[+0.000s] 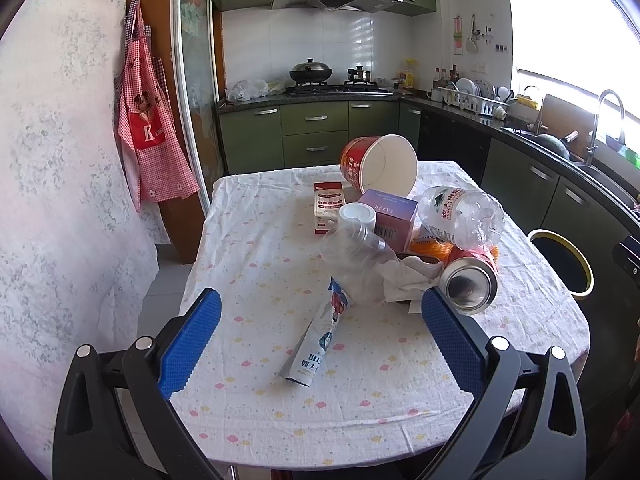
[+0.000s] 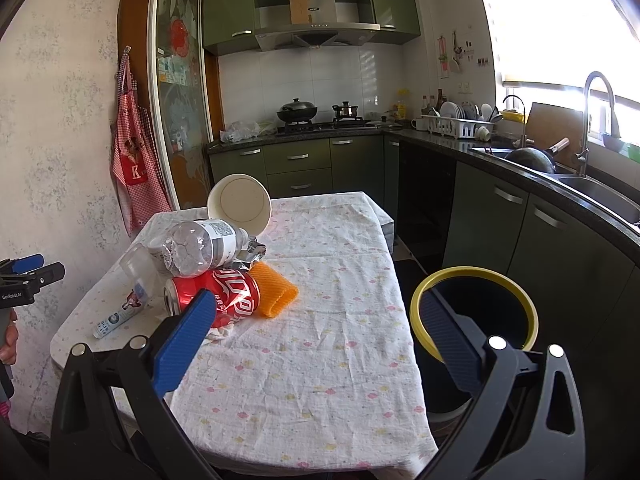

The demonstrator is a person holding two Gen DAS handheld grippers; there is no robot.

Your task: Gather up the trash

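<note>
Both tongs [image 1: 320, 312] [image 2: 316, 320] agape above table [image 2: 320, 400]

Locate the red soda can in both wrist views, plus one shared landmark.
Left wrist: the red soda can lies on its side right of centre, silver end toward the camera, just beyond the right finger of the open left hand-held gripper.
Right wrist: the can lies left of centre, partly behind the left finger of the open right hand-held gripper.
Shared landmark: the crushed clear water bottle resting above the can.
</note>
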